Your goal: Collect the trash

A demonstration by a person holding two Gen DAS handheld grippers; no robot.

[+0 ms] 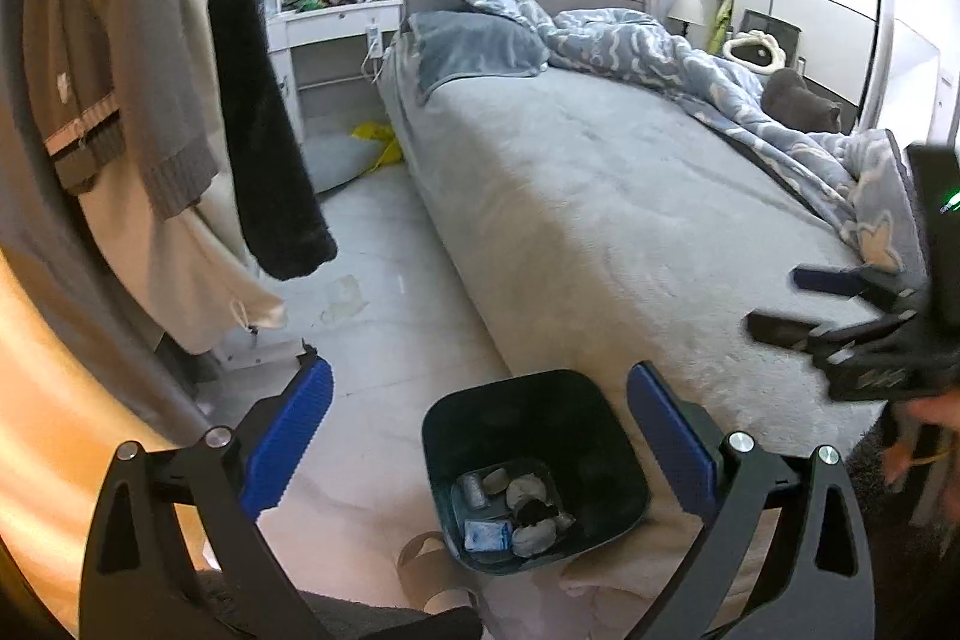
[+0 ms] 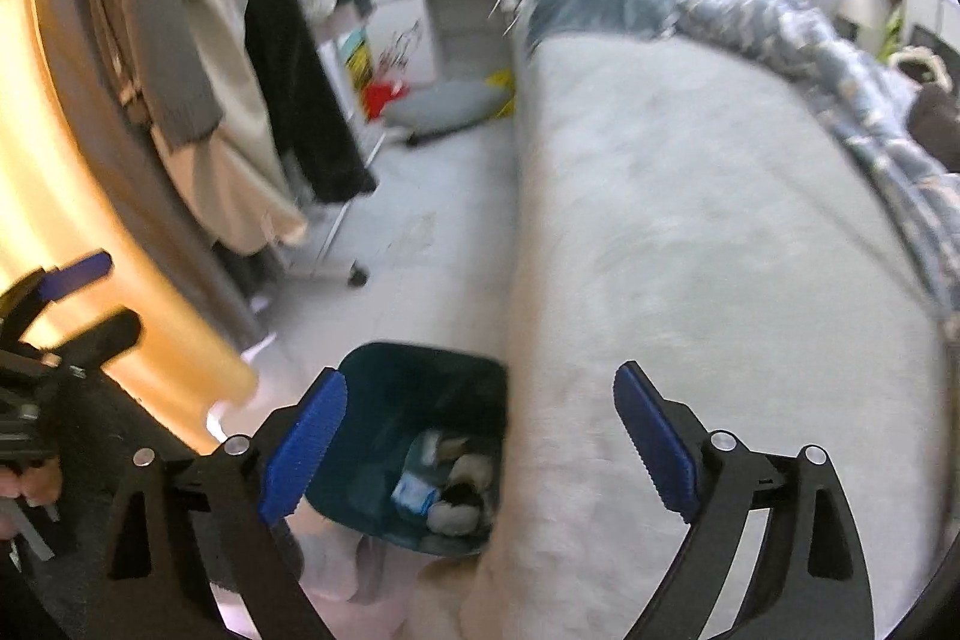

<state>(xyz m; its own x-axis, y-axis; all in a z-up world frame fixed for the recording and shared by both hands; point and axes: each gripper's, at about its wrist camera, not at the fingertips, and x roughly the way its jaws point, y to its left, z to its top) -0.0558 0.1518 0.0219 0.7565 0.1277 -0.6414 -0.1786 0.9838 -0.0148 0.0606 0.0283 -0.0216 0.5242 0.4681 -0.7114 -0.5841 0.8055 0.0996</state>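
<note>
A dark teal trash bin stands on the floor against the foot of the bed, with crumpled paper, a blue packet and other trash inside. My left gripper is open and empty above it, one finger on each side. My right gripper is open and empty; the bin lies under its left finger. It also shows at the right edge of the left wrist view. The left gripper shows at the left edge of the right wrist view. A flat crumpled scrap lies on the floor farther along.
A grey bed with a blue duvet fills the right side. Clothes hang on a rack at the left. A white dresser, a grey cushion and something yellow sit at the far end of the tiled aisle.
</note>
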